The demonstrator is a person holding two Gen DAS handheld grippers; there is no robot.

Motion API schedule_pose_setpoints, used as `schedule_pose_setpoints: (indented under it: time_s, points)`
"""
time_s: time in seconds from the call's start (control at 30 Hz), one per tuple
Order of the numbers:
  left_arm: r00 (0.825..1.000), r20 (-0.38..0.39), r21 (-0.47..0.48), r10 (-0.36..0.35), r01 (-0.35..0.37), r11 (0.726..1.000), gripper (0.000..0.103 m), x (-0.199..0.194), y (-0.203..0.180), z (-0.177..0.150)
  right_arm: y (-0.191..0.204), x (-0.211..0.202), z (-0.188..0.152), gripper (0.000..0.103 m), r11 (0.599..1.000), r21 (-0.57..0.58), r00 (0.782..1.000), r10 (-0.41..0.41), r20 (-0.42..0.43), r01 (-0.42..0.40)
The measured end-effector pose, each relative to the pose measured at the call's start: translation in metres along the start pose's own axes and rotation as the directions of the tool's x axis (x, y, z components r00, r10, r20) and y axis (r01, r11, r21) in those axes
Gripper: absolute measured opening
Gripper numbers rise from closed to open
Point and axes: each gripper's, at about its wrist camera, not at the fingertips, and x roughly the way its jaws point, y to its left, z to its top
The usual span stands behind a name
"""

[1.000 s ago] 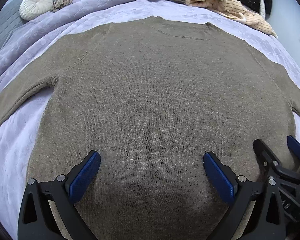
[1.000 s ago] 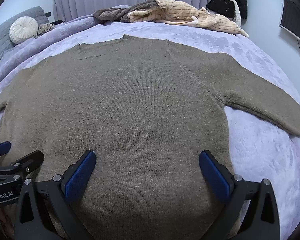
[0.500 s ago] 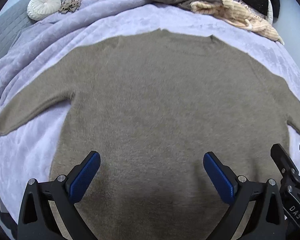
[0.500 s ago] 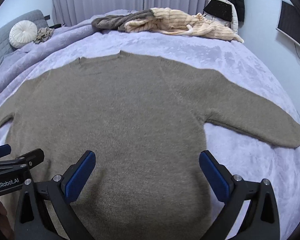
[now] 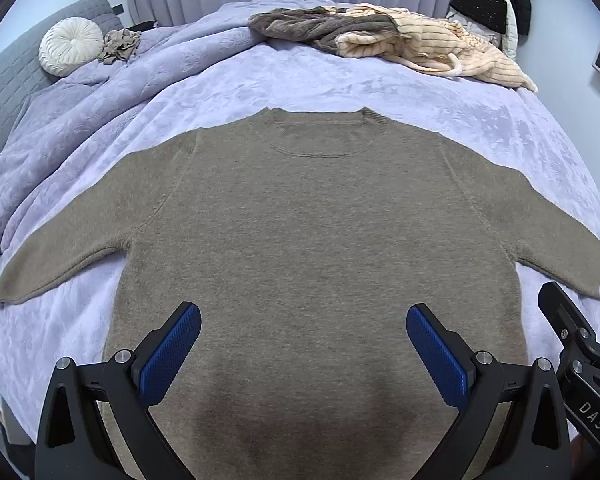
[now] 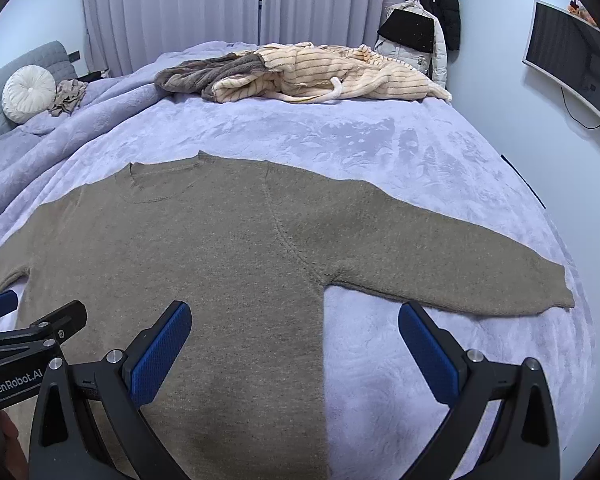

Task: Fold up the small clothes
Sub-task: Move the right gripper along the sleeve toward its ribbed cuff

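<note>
Sweater [image 5: 320,248] lies flat on bed [image 6: 380,140], sleeves spread. Both grippers, left [image 5: 304,348] and right [image 6: 294,344], are held wide, empty. Right sleeve [image 6: 440,256] is best pinched at the cuff and folded inward first.

A pale lavender plush blanket [image 6: 380,148] with an embossed pattern covers the bed, bunched into folds along its left side, where a round white pleated cushion [image 6: 28,94] leans against a grey quilted headboard [image 5: 4,80] with a small crumpled beige cloth [image 6: 68,98] just beside it. At the far edge of the bed lies a heap of a grey-brown fuzzy garment [image 6: 204,74] touching a cream ribbed garment with thin dark stripes [image 6: 340,76]. Behind them hang pale pleated curtains [image 6: 180,8], a black puffer jacket [image 6: 440,4] hangs by the wall to the right, and a dark flat screen [image 6: 564,52] is mounted on the right wall.
</note>
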Motion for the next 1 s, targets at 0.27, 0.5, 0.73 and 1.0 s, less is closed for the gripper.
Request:
schedule_pose_setpoints:
  time_s: [0.27, 0.5, 0.73, 1.0]
  points:
    - [1.000, 0.006, 0.048, -0.018, 0.018, 0.999, 0.103, -0.005, -0.036, 0.009, -0.033, 0.001, 0.004, 0.103, 0.998, 0.040, 0.999, -0.044, -0.002, 0.044]
    - [1.000, 0.002, 0.105, -0.029, 0.028, 0.994, 0.103, -0.004, -0.076, 0.017, -0.074, 0.004, 0.003, 0.103, 0.992, 0.099, 0.997, -0.079, -0.012, 0.080]
    - [0.999, -0.002, 0.168, -0.042, 0.042, 0.985, 0.103, -0.002, -0.122, 0.022, -0.116, 0.009, 0.003, 0.103, 0.981, 0.158, 0.993, -0.114, -0.029, 0.117]
    - [0.998, -0.005, 0.220, -0.059, 0.059, 0.974, 0.103, -0.002, -0.164, 0.027, -0.157, 0.013, 0.000, 0.103, 0.964, 0.212, 0.987, -0.154, -0.040, 0.159]
